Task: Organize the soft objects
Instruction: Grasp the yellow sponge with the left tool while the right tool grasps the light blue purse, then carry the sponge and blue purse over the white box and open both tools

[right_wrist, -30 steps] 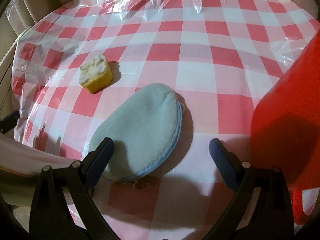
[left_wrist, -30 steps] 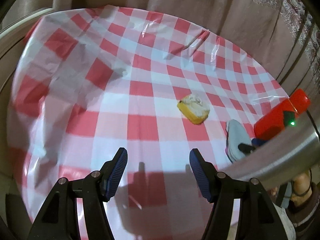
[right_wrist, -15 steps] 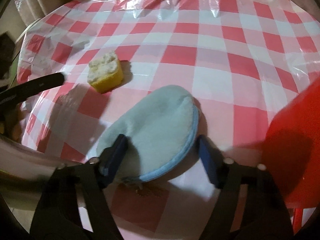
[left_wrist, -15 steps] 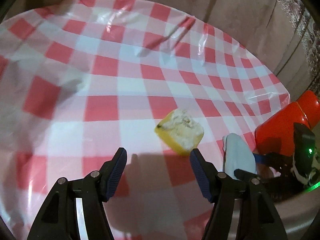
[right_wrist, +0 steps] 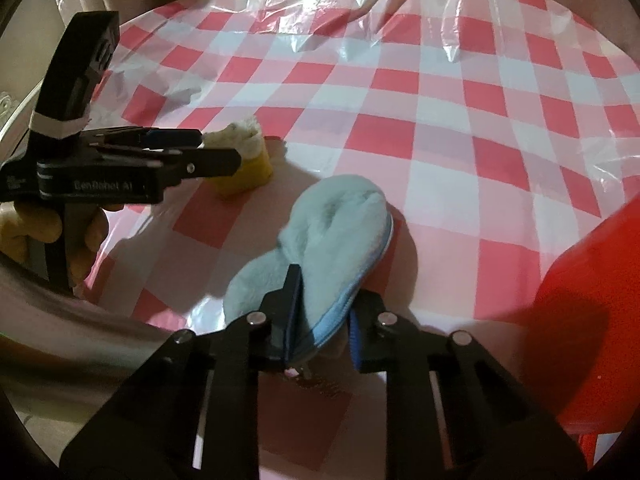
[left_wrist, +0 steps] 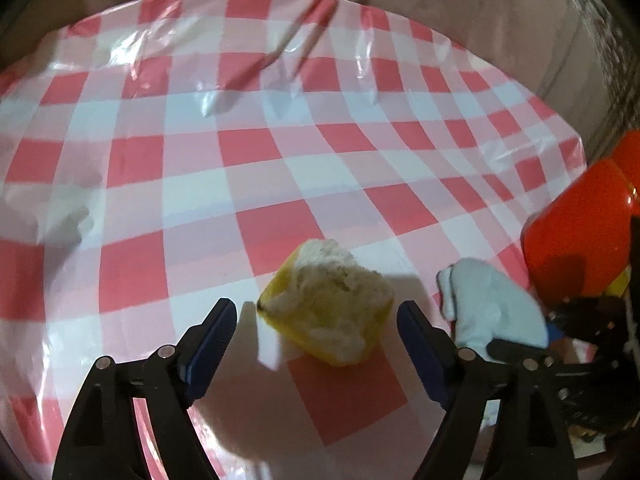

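A red-and-white checked plastic tablecloth covers the table in front of me, creased and shiny toward the top of both views, with pale curtains hanging behind its far edge. A big red plastic container fills the right side of the left view and the lower right of the right view. The cloth's upper and left parts lie bare, so there is open room there; the right side is crowded by the red container.

My left gripper points steeply down at the cloth, its jaws wide apart and just now opening further. The yellow sponge, with its white fluffy top, sits between the blue pads but neither one touches it. In the right view I see my left hand in a yellow glove wrapped round the handle at the left of the frame.

My right gripper has its jaws just now closing, and they pinch the near edge of the light blue fleece pad, bunching it up between them. The pad lies at centre frame in the right view, just to the lower right of the sponge. Something small lies on the cloth under the fingers; it is too blurred to name.
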Demonstrator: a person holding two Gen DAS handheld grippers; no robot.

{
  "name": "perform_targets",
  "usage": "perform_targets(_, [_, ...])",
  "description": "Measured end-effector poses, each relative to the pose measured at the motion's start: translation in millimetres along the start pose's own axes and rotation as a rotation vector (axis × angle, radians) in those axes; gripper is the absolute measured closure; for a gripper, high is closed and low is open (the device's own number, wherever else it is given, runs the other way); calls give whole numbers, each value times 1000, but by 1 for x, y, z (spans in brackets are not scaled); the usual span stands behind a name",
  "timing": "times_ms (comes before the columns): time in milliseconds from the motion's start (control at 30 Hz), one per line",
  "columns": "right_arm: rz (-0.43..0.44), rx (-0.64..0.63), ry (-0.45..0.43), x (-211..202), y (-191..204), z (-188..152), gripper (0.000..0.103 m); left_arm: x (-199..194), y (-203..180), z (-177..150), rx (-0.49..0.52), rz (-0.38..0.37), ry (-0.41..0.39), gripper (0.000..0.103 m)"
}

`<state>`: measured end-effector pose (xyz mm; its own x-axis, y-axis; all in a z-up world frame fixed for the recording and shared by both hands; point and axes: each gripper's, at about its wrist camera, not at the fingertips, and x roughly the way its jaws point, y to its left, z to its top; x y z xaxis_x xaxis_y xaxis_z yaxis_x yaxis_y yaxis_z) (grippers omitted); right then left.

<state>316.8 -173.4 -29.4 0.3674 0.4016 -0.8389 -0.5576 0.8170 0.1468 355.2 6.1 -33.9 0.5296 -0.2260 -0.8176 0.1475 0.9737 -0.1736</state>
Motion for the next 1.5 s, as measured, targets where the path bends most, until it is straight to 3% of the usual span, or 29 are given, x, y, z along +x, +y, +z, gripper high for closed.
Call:
perform_targets(133, [-38,-4,-16,-4,-2,0,83,9,-7,3,66,47,18,20])
perform_targets(200, [-57,-8,-25,-8,-1,0,84,11,-7,5,71,43,20,36])
perform_targets(333, [-63,-1,-29,-14,-3,-2,84,9,-10,2,95,53,28,40])
perform_targets(500, [-69,-3,-35,-23,1,-6,86,-3,-3,-5,54,66,36,46])
perform_targets(1033, [-74,29,-63,-73,13,-40,88,-90,25,-75,-181,148,-22,46])
perform_targets(1500, [-89,47,-88,-124,20,-81,92,-151,5,-127,-245,128,-103,46])
